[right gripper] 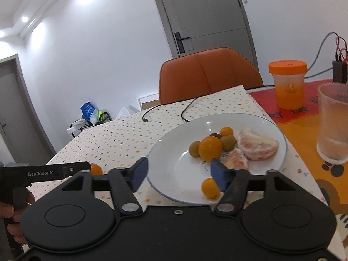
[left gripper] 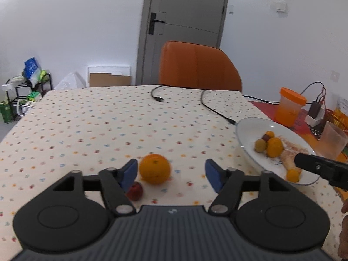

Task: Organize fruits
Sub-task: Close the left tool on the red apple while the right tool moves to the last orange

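While agape: both hand-held grippers (left gripper: pixel 171 173) (right gripper: pixel 179 171), empty.

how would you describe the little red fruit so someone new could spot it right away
Start at the spotted cream tablecloth, left of the white plate. Off the plate lies a large round orange; the small dark red fruit sits just in front of it, by the left gripper's blue finger. It is the only red fruit, and much smaller than the orange.
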{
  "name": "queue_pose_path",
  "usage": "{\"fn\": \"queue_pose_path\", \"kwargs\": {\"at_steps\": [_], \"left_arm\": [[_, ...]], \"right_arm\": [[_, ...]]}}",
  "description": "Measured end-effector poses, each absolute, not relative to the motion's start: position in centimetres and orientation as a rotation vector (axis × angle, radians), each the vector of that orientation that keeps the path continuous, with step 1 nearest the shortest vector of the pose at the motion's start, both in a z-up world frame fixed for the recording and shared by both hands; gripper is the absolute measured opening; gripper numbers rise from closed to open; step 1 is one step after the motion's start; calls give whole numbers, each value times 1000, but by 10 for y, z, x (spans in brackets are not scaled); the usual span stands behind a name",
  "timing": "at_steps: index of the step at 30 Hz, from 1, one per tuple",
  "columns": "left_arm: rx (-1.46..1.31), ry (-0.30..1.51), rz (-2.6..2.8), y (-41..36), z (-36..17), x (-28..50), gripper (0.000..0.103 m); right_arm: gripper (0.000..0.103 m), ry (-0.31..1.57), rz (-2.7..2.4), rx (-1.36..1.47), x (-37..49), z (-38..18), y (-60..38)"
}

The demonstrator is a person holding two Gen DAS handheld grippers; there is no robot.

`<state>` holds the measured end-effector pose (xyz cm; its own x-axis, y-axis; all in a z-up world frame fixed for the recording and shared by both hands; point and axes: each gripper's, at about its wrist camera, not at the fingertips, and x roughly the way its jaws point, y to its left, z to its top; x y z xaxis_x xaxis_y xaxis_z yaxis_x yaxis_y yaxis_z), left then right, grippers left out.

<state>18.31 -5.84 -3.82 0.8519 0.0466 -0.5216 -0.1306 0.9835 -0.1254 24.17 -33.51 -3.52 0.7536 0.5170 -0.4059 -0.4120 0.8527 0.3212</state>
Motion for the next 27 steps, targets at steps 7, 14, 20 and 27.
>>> {"fn": "queue_pose_path", "kwargs": {"at_steps": [7, 14, 20, 27], "left_arm": [[-173, 564, 131, -40, -51, 179, 75], [-170, 578, 121, -32, -65, 174, 74], [-193, 608, 107, -25, -77, 179, 32], [-219, 591, 98, -16, -76, 172, 22]], "right_arm": [[90, 491, 523, 181, 235, -29, -319], [99, 481, 532, 164, 235, -26, -308], [99, 484, 547, 140, 233, -25, -296], [99, 490, 575, 98, 235, -25, -276]]}}
